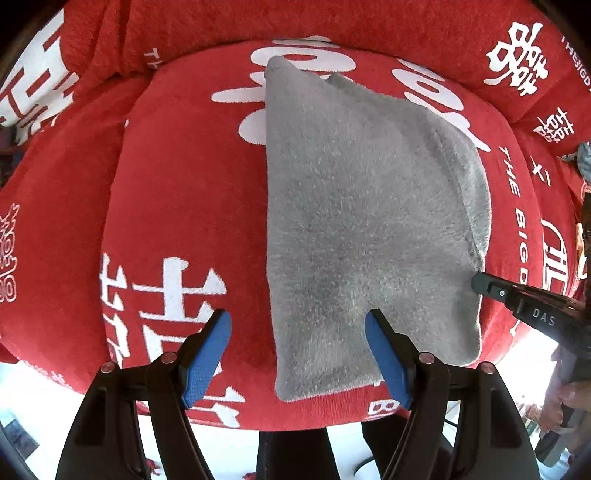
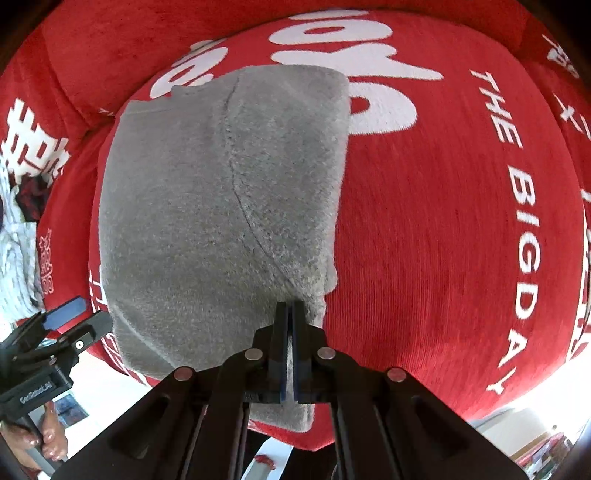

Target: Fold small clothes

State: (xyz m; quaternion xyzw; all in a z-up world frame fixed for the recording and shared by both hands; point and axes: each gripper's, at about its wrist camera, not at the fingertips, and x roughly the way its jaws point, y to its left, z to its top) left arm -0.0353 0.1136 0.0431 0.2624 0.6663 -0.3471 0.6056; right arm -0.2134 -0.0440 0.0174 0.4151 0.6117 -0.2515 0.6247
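Observation:
A grey fleece garment point(image 1: 369, 221) lies folded on a red seat cushion point(image 1: 177, 206) printed with white characters. My left gripper point(image 1: 297, 350) hangs open above the garment's near left corner. One blue pad point(image 1: 207, 354) is over the cushion and the other is over the fleece, with nothing gripped. In the right wrist view the garment point(image 2: 207, 206) fills the centre. My right gripper point(image 2: 290, 314) is shut on its near right edge, a pale sliver of fabric showing between the pads. The right gripper's tip point(image 1: 478, 284) meets that edge in the left wrist view. The left gripper point(image 2: 79, 319) shows at lower left.
Red back cushions point(image 1: 332, 22) rise behind the seat. A white striped cloth point(image 2: 11, 229) lies off the cushion's left side. The cushion's front edge point(image 2: 369, 424) drops to a pale floor. A person's fingers point(image 2: 48, 443) hold the left gripper's handle.

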